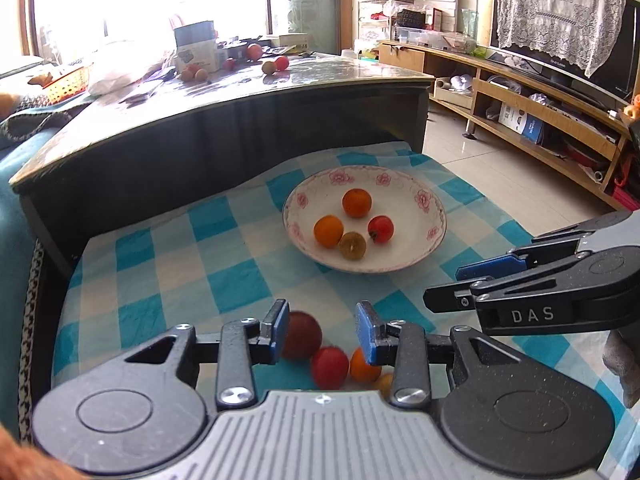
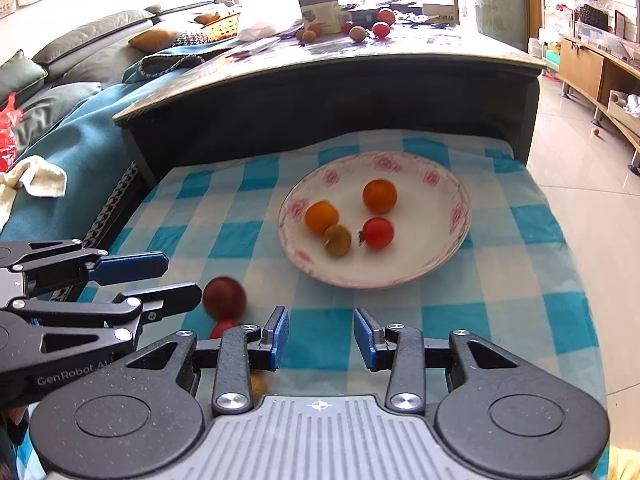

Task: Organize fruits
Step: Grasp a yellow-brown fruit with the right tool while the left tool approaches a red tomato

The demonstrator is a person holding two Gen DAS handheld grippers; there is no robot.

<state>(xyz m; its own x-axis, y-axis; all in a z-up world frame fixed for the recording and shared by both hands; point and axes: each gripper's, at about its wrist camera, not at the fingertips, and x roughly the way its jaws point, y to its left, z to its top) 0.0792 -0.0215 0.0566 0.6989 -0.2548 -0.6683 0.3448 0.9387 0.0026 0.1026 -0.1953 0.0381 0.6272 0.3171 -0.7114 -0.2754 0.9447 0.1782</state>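
Left gripper (image 1: 322, 334) and right gripper (image 2: 320, 332) both released, nothing between the pads; loose fruits (image 1: 330, 366) lie just below the left jaws, bowl (image 1: 436, 216) ahead of both; risk: round fruit squirts sideways off the cloth (image 1: 224, 280) if pinched off-centre

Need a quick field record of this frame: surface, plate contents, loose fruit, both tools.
surface: blue-and-white checked cloth
plate: two orange fruits, one red fruit, one yellow-brown fruit
loose fruit on cloth: dark red fruit, red fruit, orange fruit, a yellowish one partly hidden
left tool: jaws apart, empty, above the loose fruit
right tool: jaws apart, empty, over bare cloth
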